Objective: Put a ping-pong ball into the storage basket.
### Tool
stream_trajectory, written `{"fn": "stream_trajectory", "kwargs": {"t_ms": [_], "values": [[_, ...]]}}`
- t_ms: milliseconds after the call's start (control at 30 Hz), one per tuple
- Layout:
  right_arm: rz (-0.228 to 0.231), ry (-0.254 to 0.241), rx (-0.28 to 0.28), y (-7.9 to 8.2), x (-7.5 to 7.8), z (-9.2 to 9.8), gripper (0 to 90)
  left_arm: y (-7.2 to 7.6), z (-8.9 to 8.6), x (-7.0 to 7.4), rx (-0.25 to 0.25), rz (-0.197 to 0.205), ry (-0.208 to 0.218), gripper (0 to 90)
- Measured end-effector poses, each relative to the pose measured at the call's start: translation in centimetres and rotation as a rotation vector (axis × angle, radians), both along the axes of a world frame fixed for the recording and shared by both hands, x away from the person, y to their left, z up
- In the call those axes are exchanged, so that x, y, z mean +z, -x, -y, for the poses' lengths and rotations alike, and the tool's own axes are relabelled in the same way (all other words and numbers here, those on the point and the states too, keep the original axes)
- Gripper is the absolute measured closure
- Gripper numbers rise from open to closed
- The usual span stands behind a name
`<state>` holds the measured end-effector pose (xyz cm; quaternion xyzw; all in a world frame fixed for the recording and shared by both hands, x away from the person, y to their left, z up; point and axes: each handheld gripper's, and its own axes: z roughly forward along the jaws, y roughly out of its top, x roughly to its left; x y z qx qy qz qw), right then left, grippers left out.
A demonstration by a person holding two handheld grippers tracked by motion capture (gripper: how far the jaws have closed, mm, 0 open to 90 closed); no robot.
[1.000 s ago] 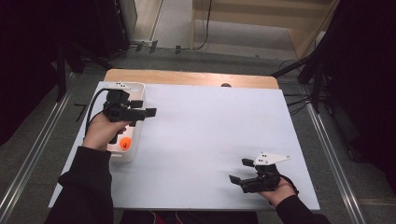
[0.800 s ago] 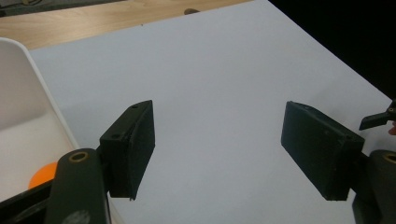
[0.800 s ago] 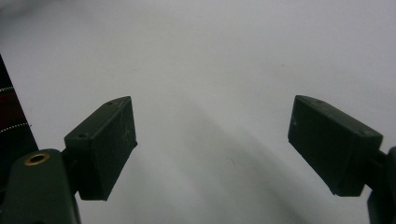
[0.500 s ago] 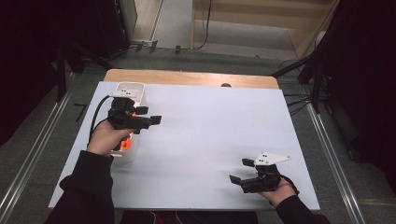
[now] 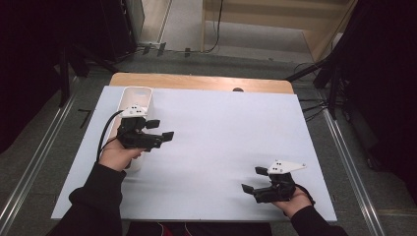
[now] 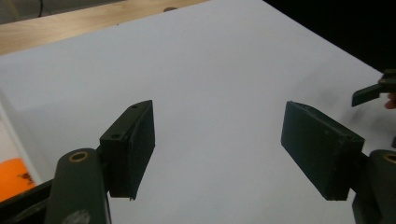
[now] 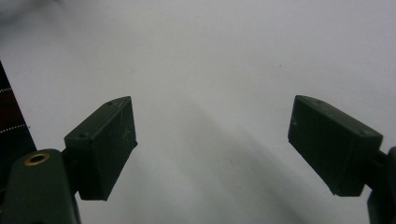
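Left gripper (image 5: 160,132) sits over the left part of the bench, jaws spread apart with nothing between them; in the left gripper view you just see bare white sheet in the gap; the pads (image 6: 135,147) are flat, matte black blocks with small screw holes on top, and the arms behind them have a brass-looking ring at the pivot. A grey three-cornered plate with little dots rides on top of it, and a black cable loops off toward the person's dark sleeve. No brand, label or writing I can read anywhere, on the gripper or off it.

Right gripper (image 5: 254,180) is down near the front right corner of the bench, well apart from the left one, jaws also wide with only white surface between; same blocky black pads (image 7: 105,147), one with a few fine hairs or scratches on it; same grey plate on top.

The thing nearest the left gripper is a long white tray (image 5: 137,93) with rounded corners, looks like smooth plastic, lying along the left edge of the sheet; the left hand (image 5: 118,155) and gripper cover its near half. In the left gripper view there's an orange thing (image 6: 14,179) at the bottom left corner, just beside the tray's white wall; can't tell what it is.

Bench (image 5: 221,142) is covered in a plain white matte sheet; a strip of light wood shows along the far edge with a small dark hole; grey floor, metal rails and loose cables around it.
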<state>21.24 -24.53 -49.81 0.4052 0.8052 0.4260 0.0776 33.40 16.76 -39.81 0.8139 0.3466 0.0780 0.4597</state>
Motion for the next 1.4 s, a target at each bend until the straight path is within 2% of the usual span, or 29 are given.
{"fn": "stream_trajectory", "kwargs": {"t_ms": [67,200,467,533,733,900,1067,1233,1400], "values": [[0.001,0.001,-0.002,0.0,0.0,0.0,13.8,0.3,0.1,-0.2,-0.009,0.006,-0.006,26.7],[-0.005,-0.001,-0.002,0.0,0.0,0.1,13.7,0.7,0.2,-0.7,-0.033,-0.023,0.001,26.7],[-0.005,-0.006,-0.008,0.0,0.0,0.1,13.7,1.8,0.2,-1.7,-0.083,-0.035,-0.04,26.5],[-0.005,-0.006,-0.01,0.0,0.0,0.1,13.8,2.2,0.3,-1.9,-0.092,-0.042,-0.03,26.4],[-0.006,-0.006,-0.012,0.0,0.0,0.1,13.7,3.0,0.2,-2.3,-0.121,-0.03,-0.05,26.5],[-0.006,-0.005,-0.011,0.0,0.0,0.1,13.7,3.4,-0.2,-2.8,-0.121,-0.036,-0.029,26.4],[-0.007,-0.005,-0.012,0.0,0.0,0.1,13.7,3.9,-0.4,-3.3,-0.134,-0.042,-0.035,26.4],[-0.007,-0.003,-0.013,0.0,0.0,0.1,13.7,4.7,-0.4,-3.6,-0.133,-0.015,-0.048,26.5],[-0.007,-0.003,-0.012,0.1,0.0,0.1,13.7,5.4,-0.6,-4.0,-0.154,-0.015,-0.049,26.5]]}}
